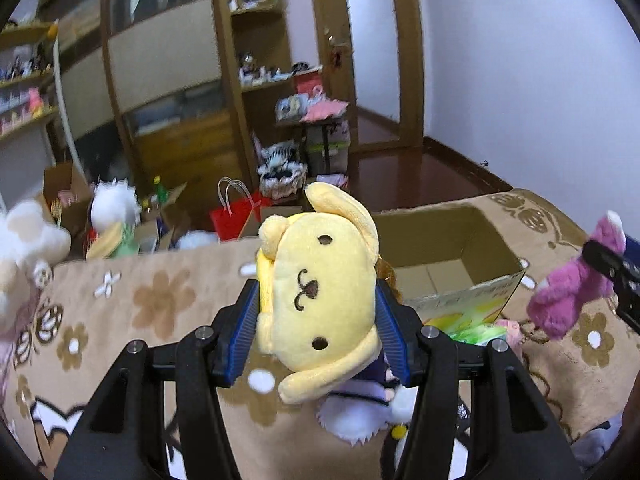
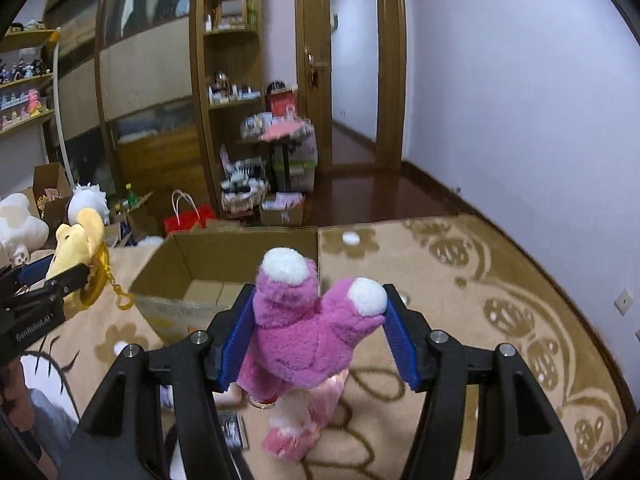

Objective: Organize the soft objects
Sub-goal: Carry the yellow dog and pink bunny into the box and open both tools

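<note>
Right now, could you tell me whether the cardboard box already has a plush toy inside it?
No, the cardboard box shows only its bare bottom.

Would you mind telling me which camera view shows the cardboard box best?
The right wrist view: the cardboard box shows its open top and inner walls unobstructed. In the left wrist view, the yellow plush dog hides its near corner.

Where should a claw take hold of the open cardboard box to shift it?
Probably by the cardboard box's near wall, coming down from above. The top stands open and seems empty inside, so one finger can go inside and one outside the thin upright rim. Both claws are full now: the left claw holds a yellow dog plush, the right claw a pink plush.
</note>
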The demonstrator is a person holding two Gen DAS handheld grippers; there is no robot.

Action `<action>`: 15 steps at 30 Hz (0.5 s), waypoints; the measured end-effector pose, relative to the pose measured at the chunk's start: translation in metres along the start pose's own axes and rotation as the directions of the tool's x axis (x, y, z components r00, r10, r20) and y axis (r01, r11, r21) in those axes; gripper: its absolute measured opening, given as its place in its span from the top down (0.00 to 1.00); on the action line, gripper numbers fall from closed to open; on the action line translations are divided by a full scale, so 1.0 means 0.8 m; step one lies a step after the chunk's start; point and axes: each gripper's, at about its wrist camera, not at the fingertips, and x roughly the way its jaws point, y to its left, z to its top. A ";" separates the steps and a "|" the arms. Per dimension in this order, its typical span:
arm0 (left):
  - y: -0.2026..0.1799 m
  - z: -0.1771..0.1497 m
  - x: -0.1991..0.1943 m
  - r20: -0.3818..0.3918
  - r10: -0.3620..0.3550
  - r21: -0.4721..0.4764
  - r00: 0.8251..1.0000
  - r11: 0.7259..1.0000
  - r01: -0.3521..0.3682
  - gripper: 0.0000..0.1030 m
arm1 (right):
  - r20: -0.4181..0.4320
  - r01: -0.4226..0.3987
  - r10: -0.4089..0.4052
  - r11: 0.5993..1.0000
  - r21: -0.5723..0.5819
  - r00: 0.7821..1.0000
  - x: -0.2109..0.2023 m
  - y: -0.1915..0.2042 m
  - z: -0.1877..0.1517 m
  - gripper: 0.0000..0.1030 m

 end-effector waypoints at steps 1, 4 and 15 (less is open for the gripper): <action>-0.005 0.002 -0.001 0.008 -0.002 0.006 1.000 1.000 0.002 0.47 | 0.016 0.001 -0.001 1.000 -0.003 1.000 0.000 0.002 0.005 0.37; -0.018 0.014 0.001 0.036 0.002 0.039 0.999 0.999 -0.003 0.47 | 0.049 0.001 -0.001 1.000 0.000 0.999 0.002 0.004 0.017 0.37; -0.036 0.043 0.028 0.069 -0.015 0.094 0.998 0.996 0.008 0.47 | 0.135 -0.017 0.015 1.000 0.012 0.991 0.022 0.012 0.057 0.37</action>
